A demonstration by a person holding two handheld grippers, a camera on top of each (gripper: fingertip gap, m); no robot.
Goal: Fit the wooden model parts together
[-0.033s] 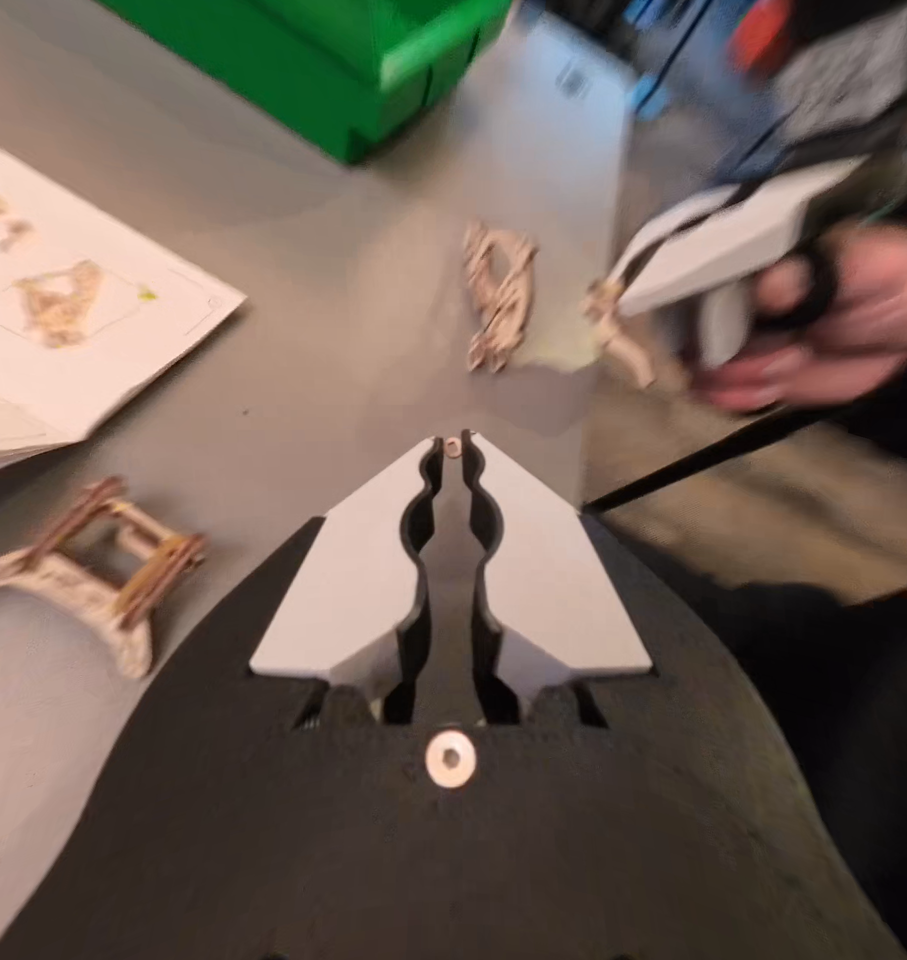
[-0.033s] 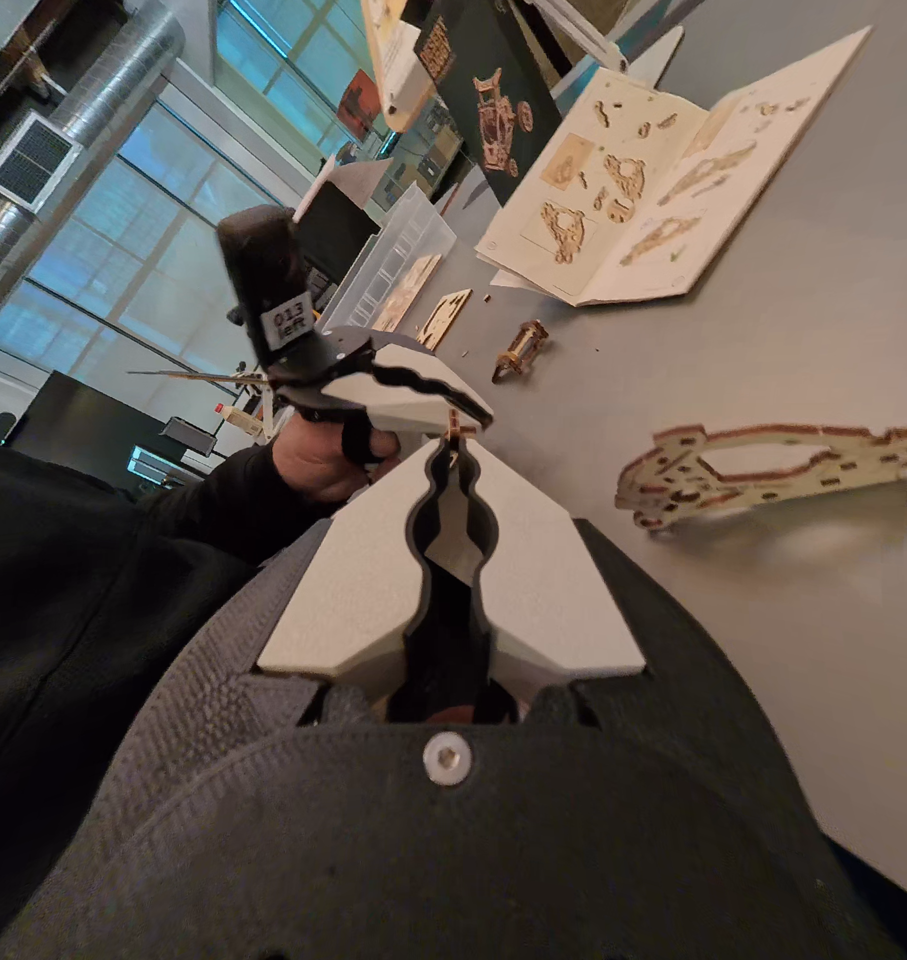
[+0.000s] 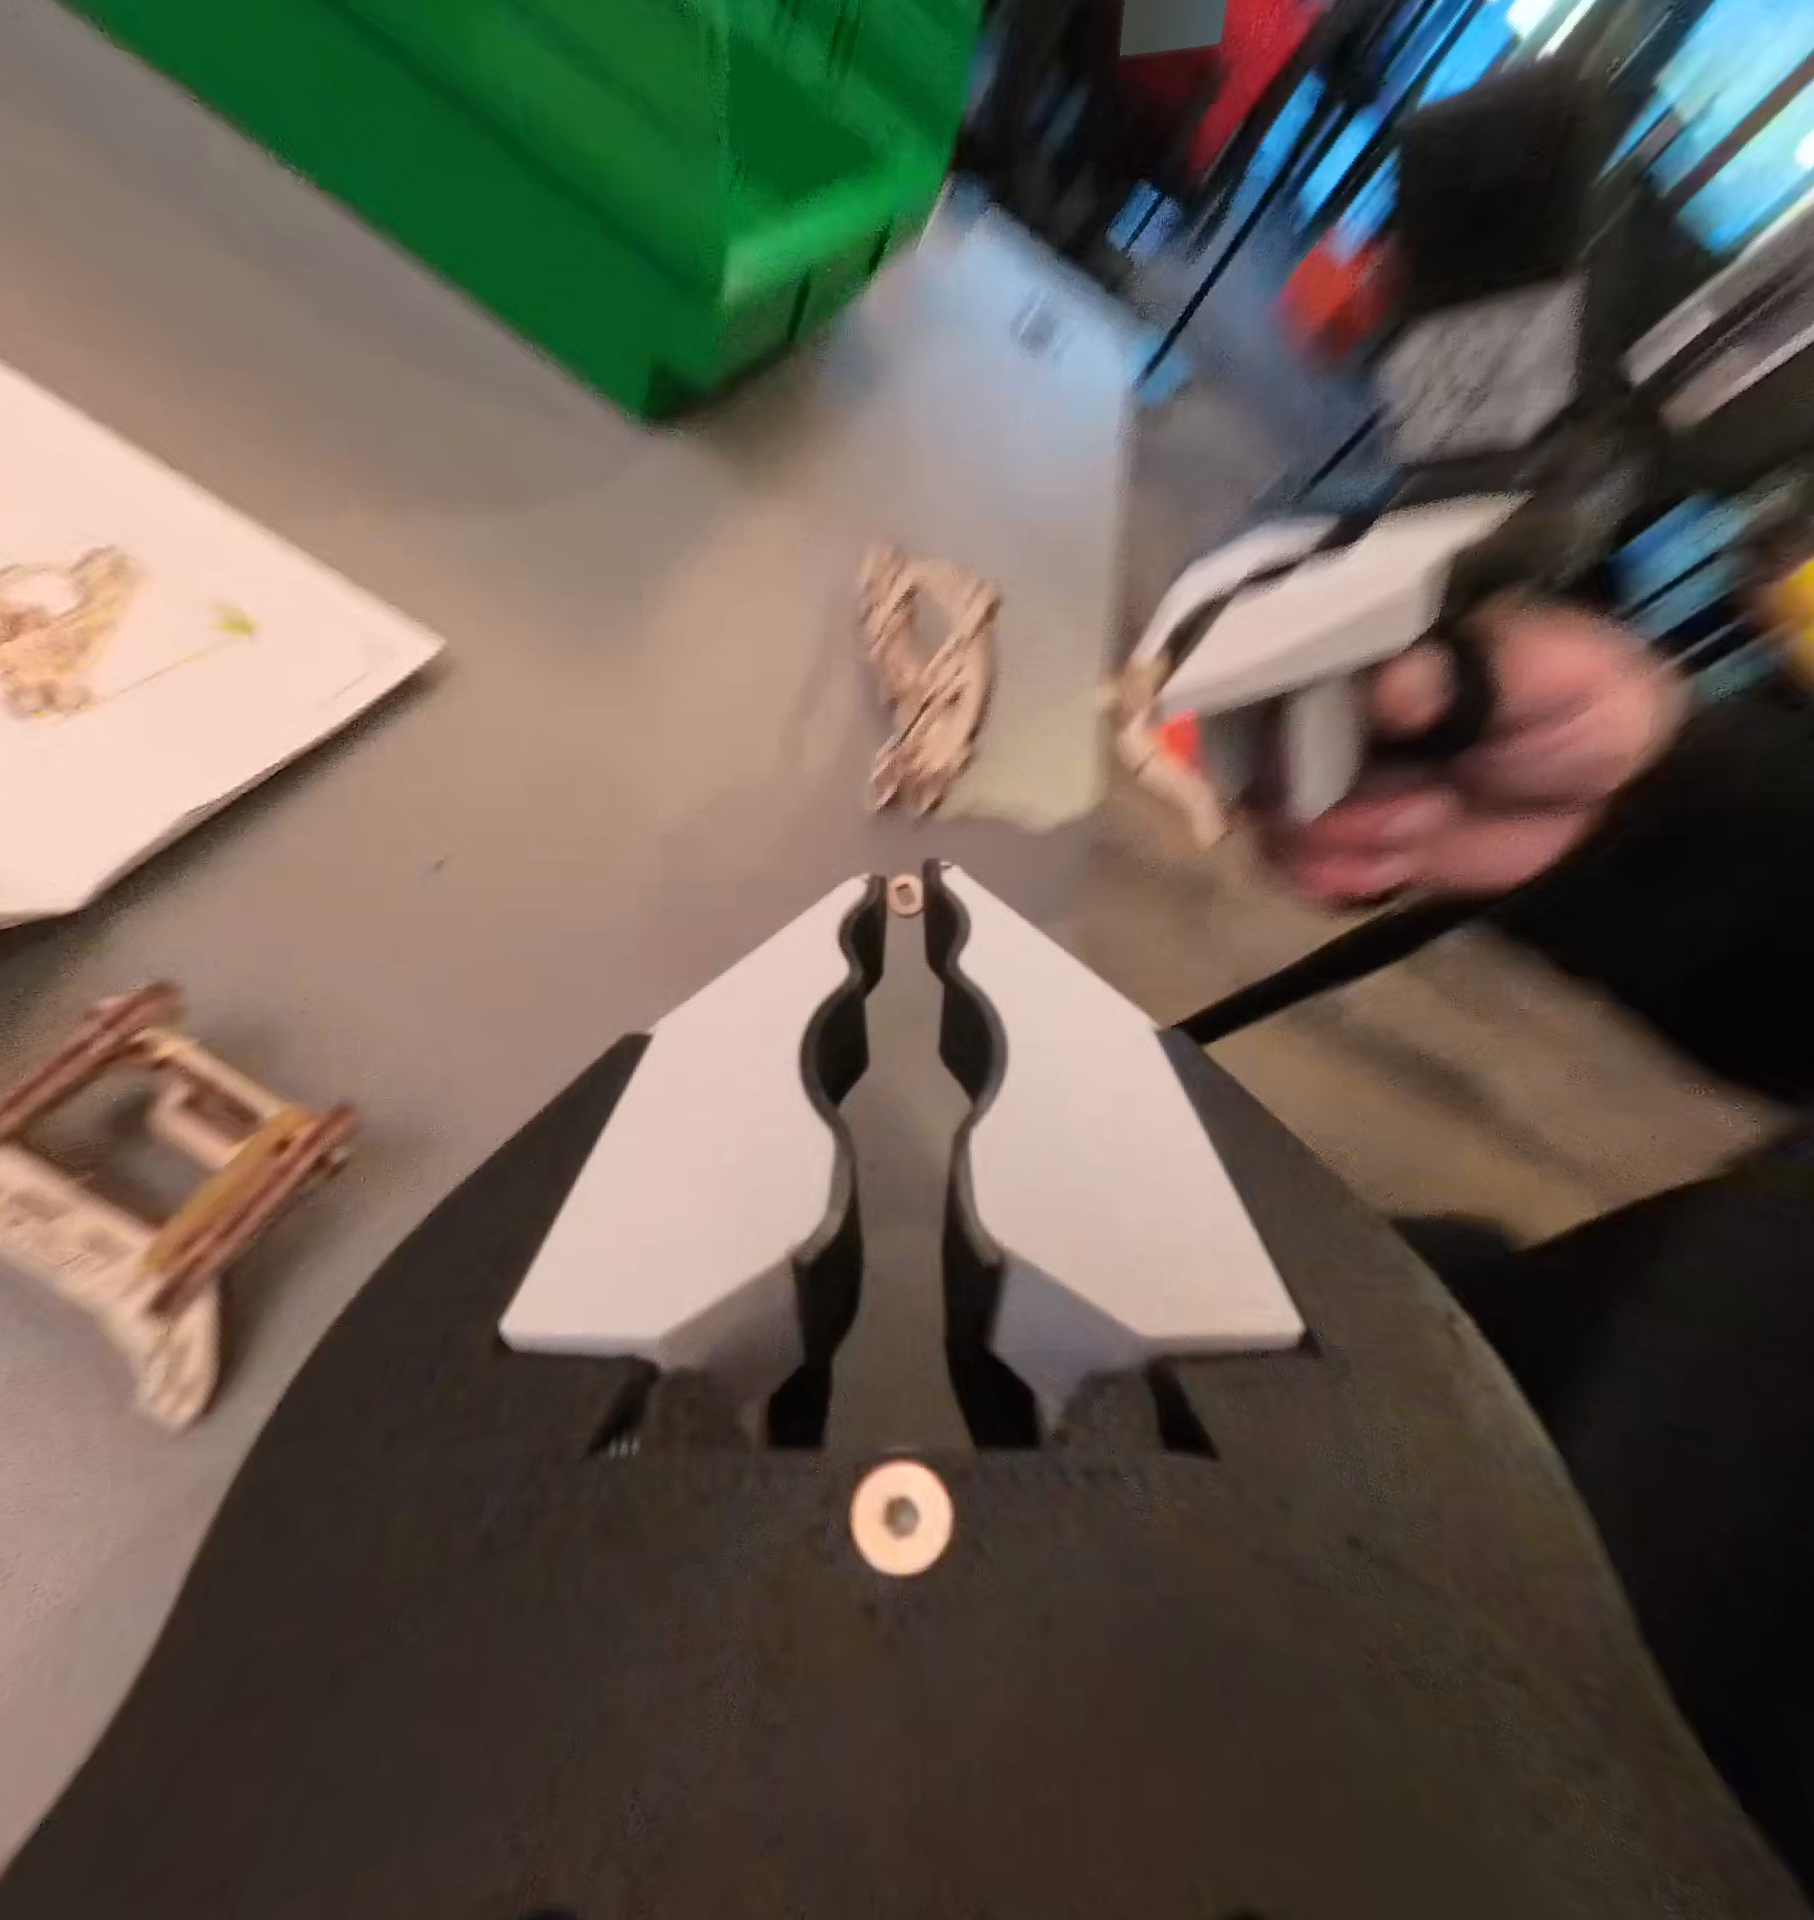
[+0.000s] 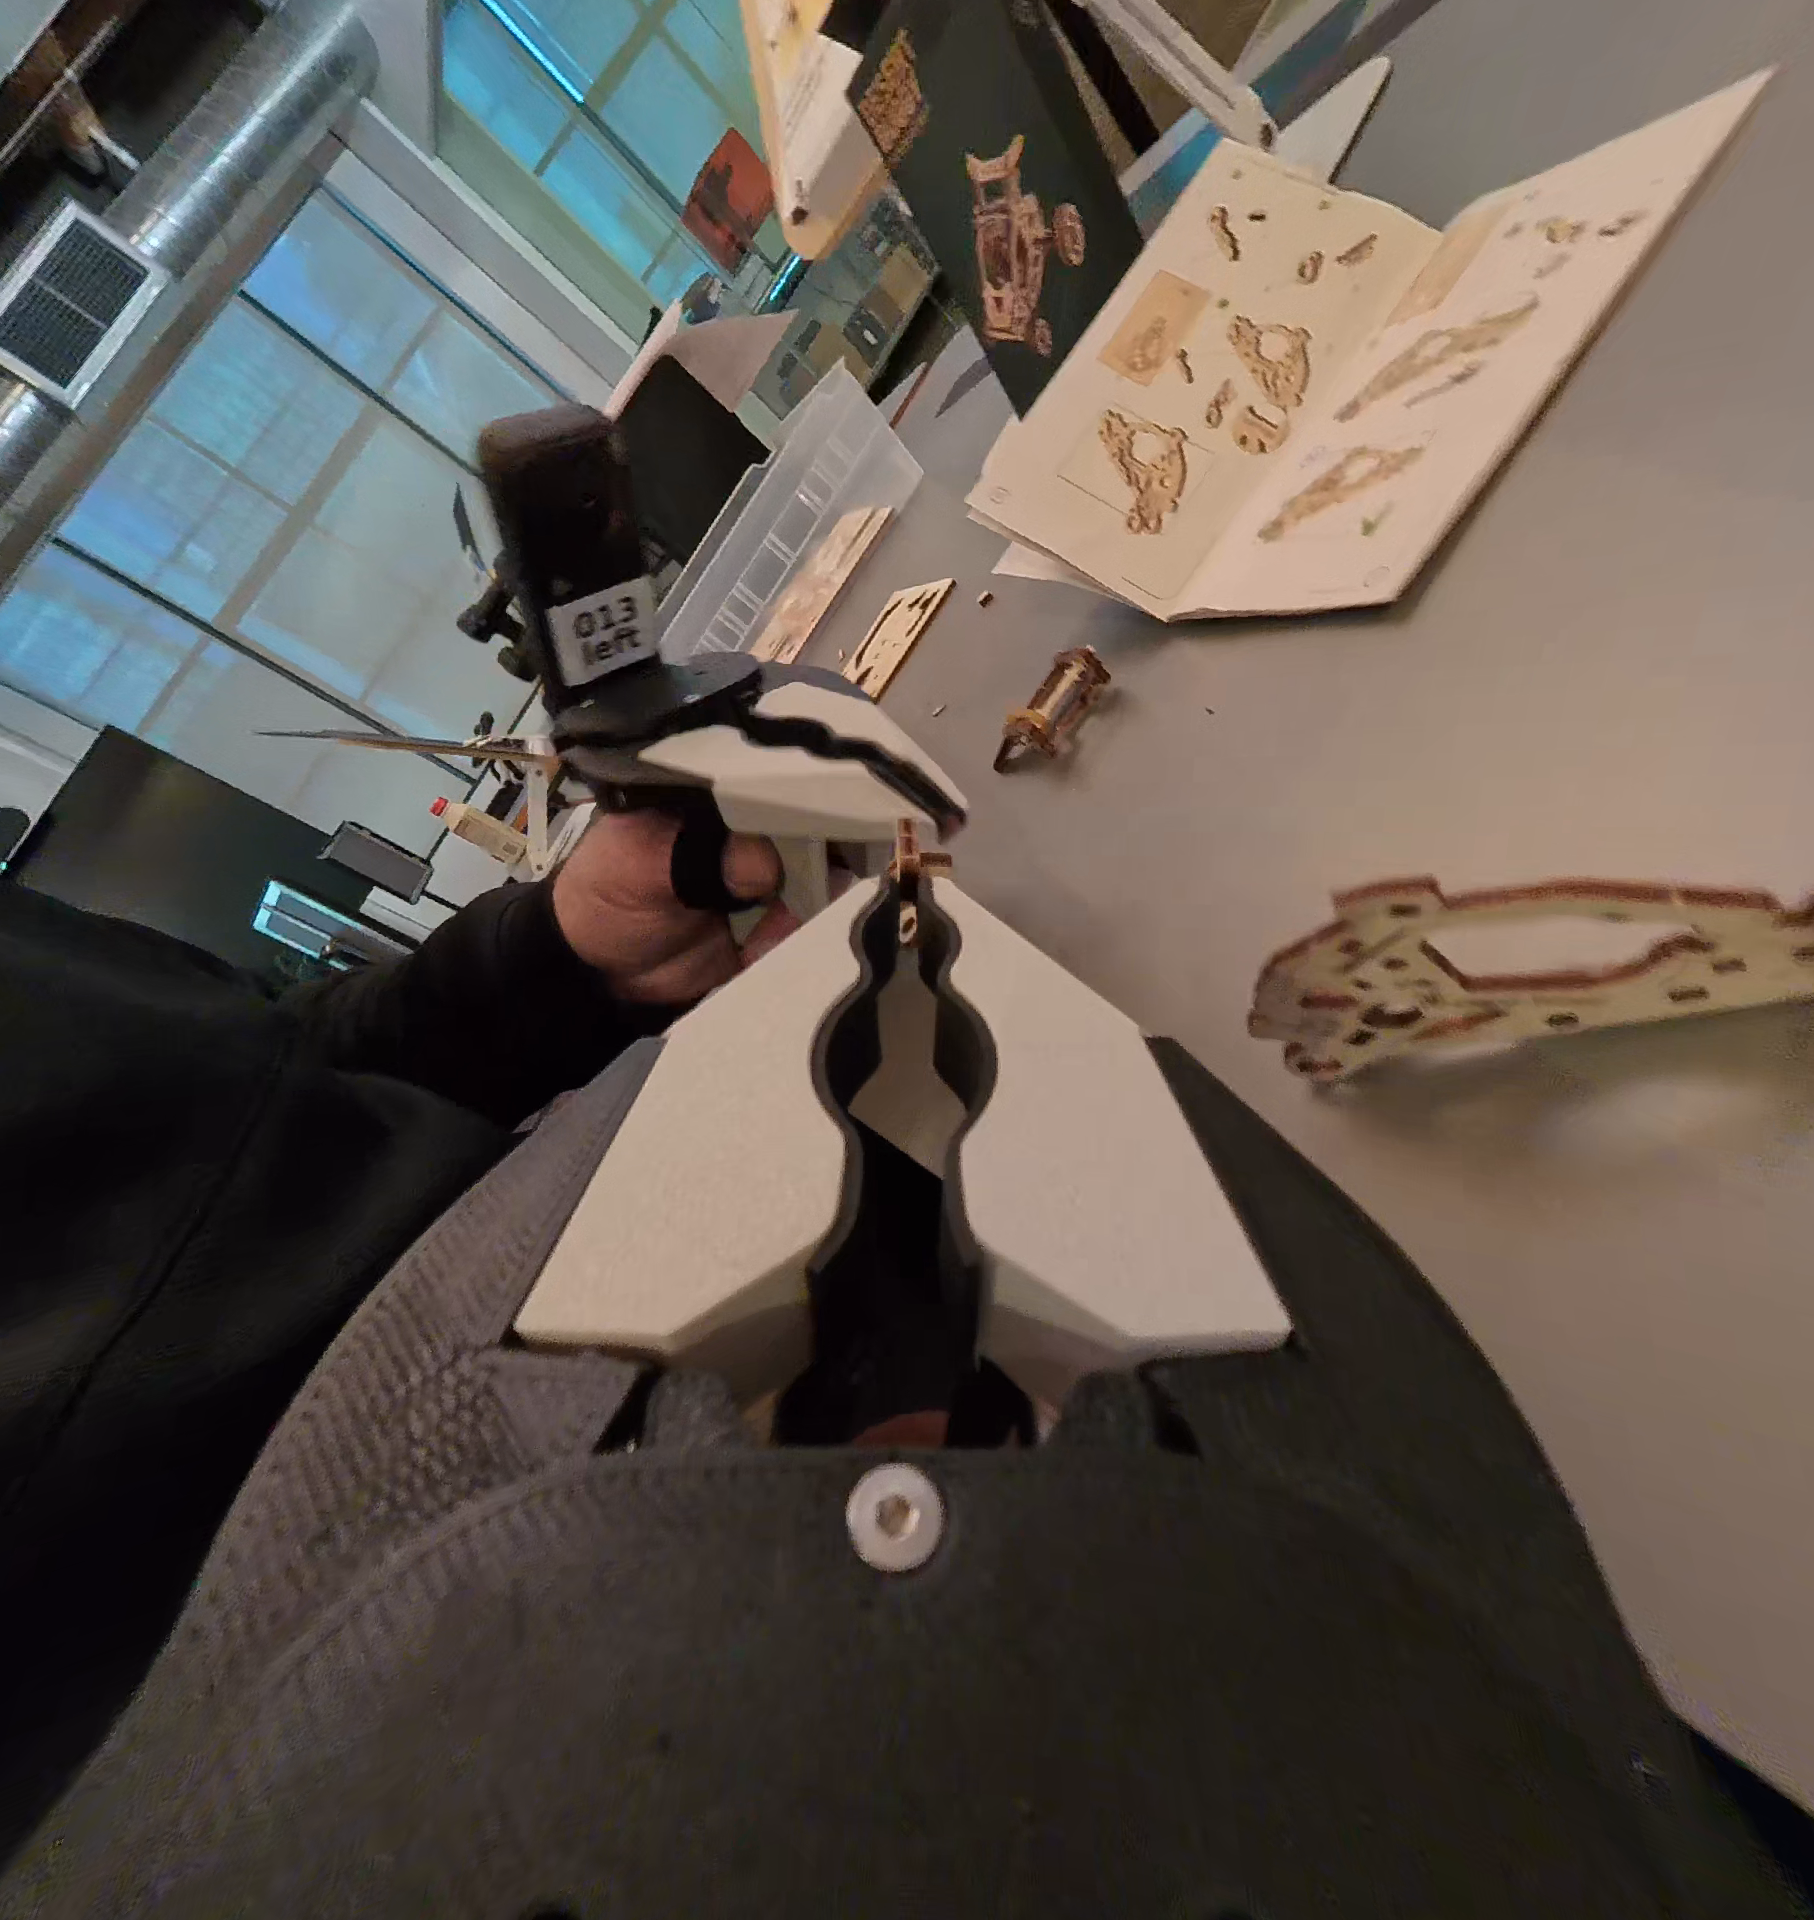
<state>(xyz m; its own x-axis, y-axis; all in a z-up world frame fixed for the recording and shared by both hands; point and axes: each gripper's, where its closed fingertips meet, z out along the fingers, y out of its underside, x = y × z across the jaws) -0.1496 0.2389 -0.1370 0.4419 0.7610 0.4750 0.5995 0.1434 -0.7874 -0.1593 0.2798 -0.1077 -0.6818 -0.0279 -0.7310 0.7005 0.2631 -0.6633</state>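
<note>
A workshop or lab-style workspace is showing here. A grey table (image 4: 1505, 790) is carrying an open instruction booklet (image 4: 1350, 395), laser-cut wooden sheets (image 4: 898, 634), a clear plastic bin (image 4: 809, 499) and a green crate (image 3: 591, 177). An exposed silver ventilation duct (image 4: 186, 177) and a square vent grille (image 4: 61, 296) are running overhead beside tall glazed windows (image 4: 290, 416). A dark monitor (image 4: 155, 821) is standing in the background among further benches and clutter.

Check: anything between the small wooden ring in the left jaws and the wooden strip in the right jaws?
Nothing visible. The small tan wooden ring and the thin wooden strip have only open air above the grey table between them.
</note>
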